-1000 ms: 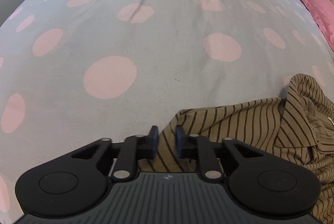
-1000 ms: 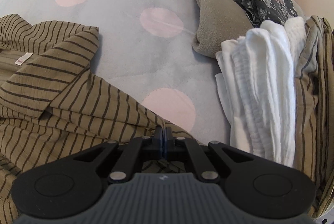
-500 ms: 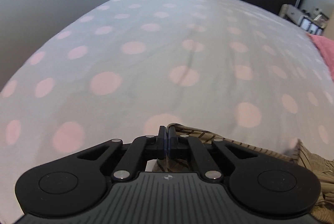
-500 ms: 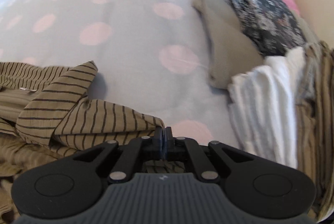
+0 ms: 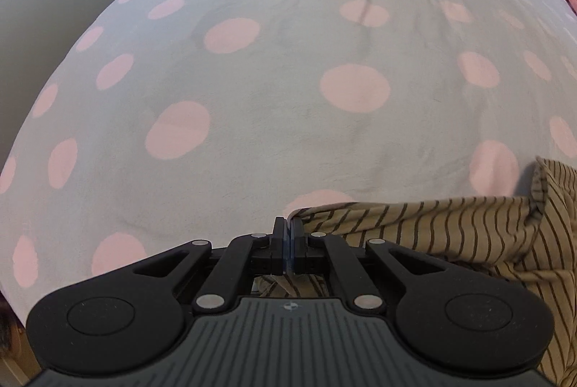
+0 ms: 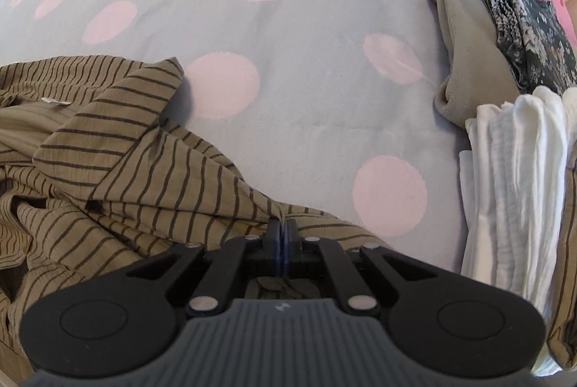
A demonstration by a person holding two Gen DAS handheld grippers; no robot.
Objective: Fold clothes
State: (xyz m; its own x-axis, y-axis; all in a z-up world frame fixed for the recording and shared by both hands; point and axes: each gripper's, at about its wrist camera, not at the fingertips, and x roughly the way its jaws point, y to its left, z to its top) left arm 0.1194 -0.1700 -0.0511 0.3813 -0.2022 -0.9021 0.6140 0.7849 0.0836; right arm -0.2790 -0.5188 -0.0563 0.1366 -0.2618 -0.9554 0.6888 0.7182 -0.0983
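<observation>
Both the left gripper (image 5: 288, 224) and right gripper (image 6: 282, 224) are pinching the striped shirt (image 6: 144, 149) with fully closed jaws; it's lying crumpled on the bed (image 5: 288, 98), folding barely starting. Folded pile (image 6: 519, 170) is sitting far right.

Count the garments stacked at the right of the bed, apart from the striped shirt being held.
4 visible: grey piece farthest, dark floral one on it, white one nearer, striped tan one at the edge. More may be hidden.
</observation>
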